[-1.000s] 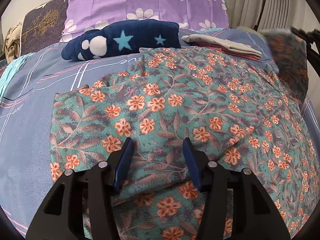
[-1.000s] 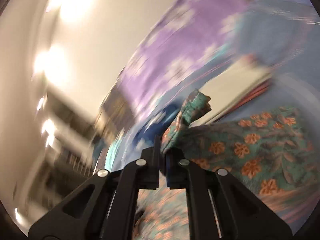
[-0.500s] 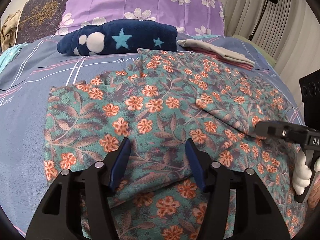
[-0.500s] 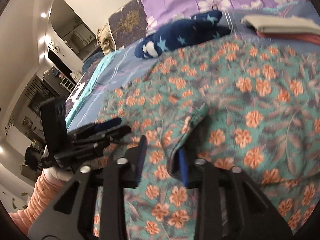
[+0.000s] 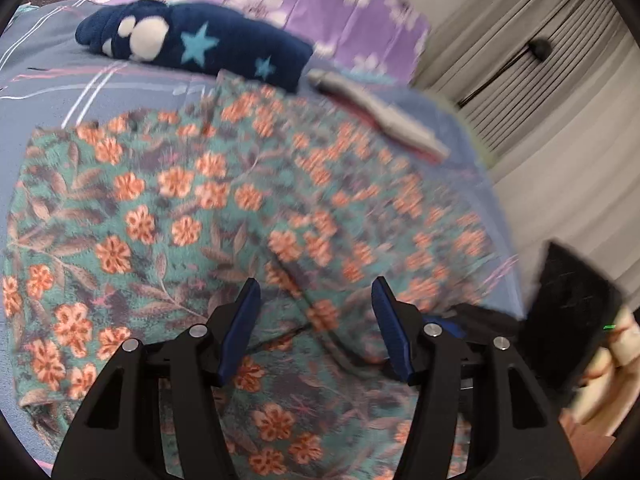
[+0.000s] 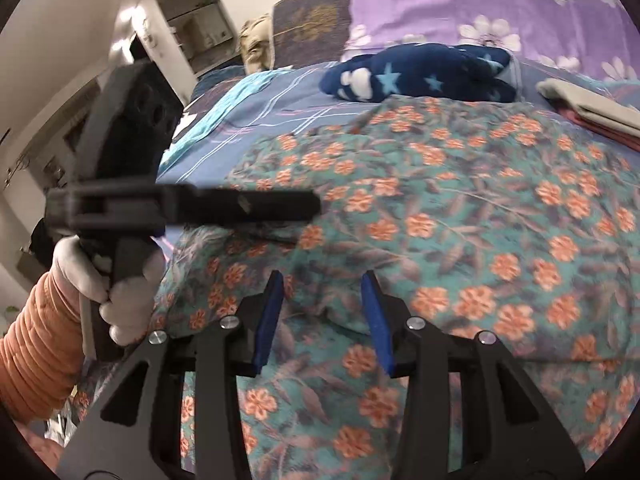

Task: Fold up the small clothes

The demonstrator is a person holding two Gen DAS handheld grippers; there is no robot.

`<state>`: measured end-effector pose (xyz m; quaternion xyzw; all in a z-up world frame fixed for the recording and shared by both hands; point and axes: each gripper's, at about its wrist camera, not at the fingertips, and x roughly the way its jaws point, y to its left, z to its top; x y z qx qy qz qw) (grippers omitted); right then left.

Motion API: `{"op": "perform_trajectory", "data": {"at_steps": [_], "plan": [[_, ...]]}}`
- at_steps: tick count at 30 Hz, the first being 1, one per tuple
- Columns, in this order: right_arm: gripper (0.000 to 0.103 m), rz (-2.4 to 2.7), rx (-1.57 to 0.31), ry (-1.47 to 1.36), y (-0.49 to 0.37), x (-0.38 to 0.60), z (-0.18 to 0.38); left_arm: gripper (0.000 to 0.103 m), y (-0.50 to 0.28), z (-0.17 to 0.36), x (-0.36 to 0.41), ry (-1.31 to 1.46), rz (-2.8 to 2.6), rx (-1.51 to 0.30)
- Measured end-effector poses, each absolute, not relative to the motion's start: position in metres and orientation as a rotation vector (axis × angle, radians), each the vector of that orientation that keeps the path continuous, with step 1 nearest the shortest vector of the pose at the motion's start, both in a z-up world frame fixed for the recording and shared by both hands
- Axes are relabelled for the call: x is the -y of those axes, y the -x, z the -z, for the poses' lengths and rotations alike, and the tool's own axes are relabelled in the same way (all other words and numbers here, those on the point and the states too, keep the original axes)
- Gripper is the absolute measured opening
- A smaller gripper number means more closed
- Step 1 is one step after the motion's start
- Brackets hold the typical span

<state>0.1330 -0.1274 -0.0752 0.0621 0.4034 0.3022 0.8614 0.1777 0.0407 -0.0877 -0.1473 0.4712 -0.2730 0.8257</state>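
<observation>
Jaws: right gripper (image 6: pixel 322 280) opening, folded cloth edge between the pads but loose; left gripper (image 5: pixel 314 286) about half open, holding nothing. Floral garment (image 6: pixel 460 208) lies flat on the bed directly under both, stretching ahead toward the navy star blanket (image 6: pixel 424 70). Right sits nearer the fold.

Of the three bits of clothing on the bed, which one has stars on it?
The dark blue fleece piece, lying up by the purple pillow. The big garment in front has orange flowers, and the folded grey stack is plain.
</observation>
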Motion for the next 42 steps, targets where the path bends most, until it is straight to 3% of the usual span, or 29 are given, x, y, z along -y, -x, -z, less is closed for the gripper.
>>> {"op": "perform_trajectory", "data": {"at_steps": [3, 4, 5, 6, 7, 15, 20, 25, 34, 39, 42], "plan": [[0.042, -0.588, -0.837, -0.1, -0.122, 0.146, 0.069, 0.056, -0.18, 0.09, -0.031, 0.298, 0.583, -0.994], [0.042, -0.576, -0.834, -0.101, -0.118, 0.154, 0.068, 0.038, -0.181, 0.09, -0.028, 0.295, 0.594, -0.992], [0.042, -0.564, -0.832, -0.106, -0.116, 0.162, 0.068, 0.027, -0.182, 0.09, -0.021, 0.282, 0.603, -0.997], [0.043, -0.55, -0.832, -0.113, -0.114, 0.17, 0.069, 0.006, -0.182, 0.091, -0.017, 0.272, 0.611, -1.003], [0.043, -0.528, -0.834, -0.124, -0.112, 0.181, 0.071, 0.005, -0.183, 0.088, -0.012, 0.258, 0.622, -1.002], [0.044, -0.283, -0.827, -0.356, -0.12, 0.256, 0.085, 0.005, -0.18, -0.046, 0.006, 0.152, 0.646, -0.683], [0.044, -0.247, -0.795, -0.333, -0.129, 0.261, 0.075, 0.005, -0.178, -0.089, -0.007, 0.093, 0.59, -0.6], [0.044, -0.261, -0.833, -0.314, -0.147, 0.253, 0.085, 0.005, -0.187, -0.072, -0.047, 0.119, 0.483, -0.639], [0.045, -0.23, -0.878, -0.274, -0.142, 0.247, 0.093, 0.006, -0.207, 0.058, -0.125, 0.021, 0.15, -0.895], [0.046, -0.297, -0.885, -0.247, -0.125, 0.241, 0.081, 0.007, -0.2, 0.049, -0.139, 0.088, 0.17, -0.847], [0.046, -0.338, -0.849, -0.259, -0.118, 0.243, 0.064, 0.017, -0.197, 0.034, -0.121, 0.075, 0.251, -0.804]]}}
